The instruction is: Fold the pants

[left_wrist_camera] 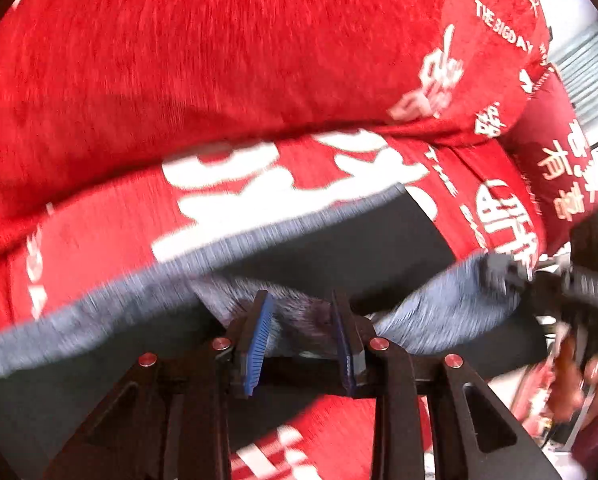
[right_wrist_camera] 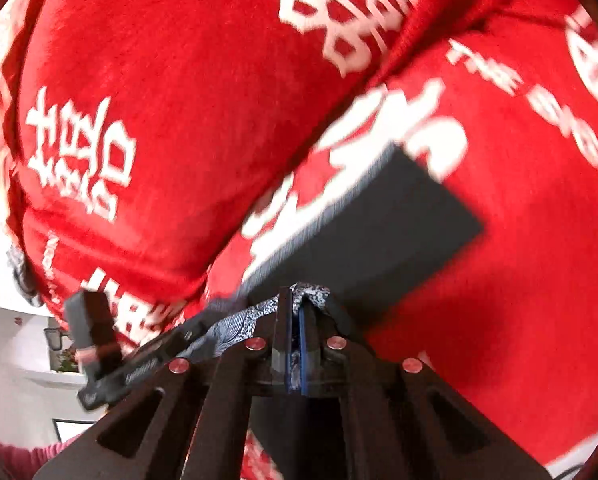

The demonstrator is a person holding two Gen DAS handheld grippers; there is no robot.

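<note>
My right fingers (right_wrist_camera: 295, 320) are pressed together, pinching the grey pants (right_wrist_camera: 363, 224). My left fingers (left_wrist_camera: 303, 320) are spread a little with cloth between them; I cannot tell if they grip it. I think the fold is only half done: the pants hang lifted. Red printed cushions (left_wrist_camera: 219, 60) crowd close behind, leaving little room.

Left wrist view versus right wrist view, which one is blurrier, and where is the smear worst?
Left wrist view: heavy motion smear on the grey pants and the white print of the red blanket; the left claw stays fairly sharp. Right wrist view: similar smear on the pants; the right claw is crisp. Both show fisheye bending and dark corners.
</note>
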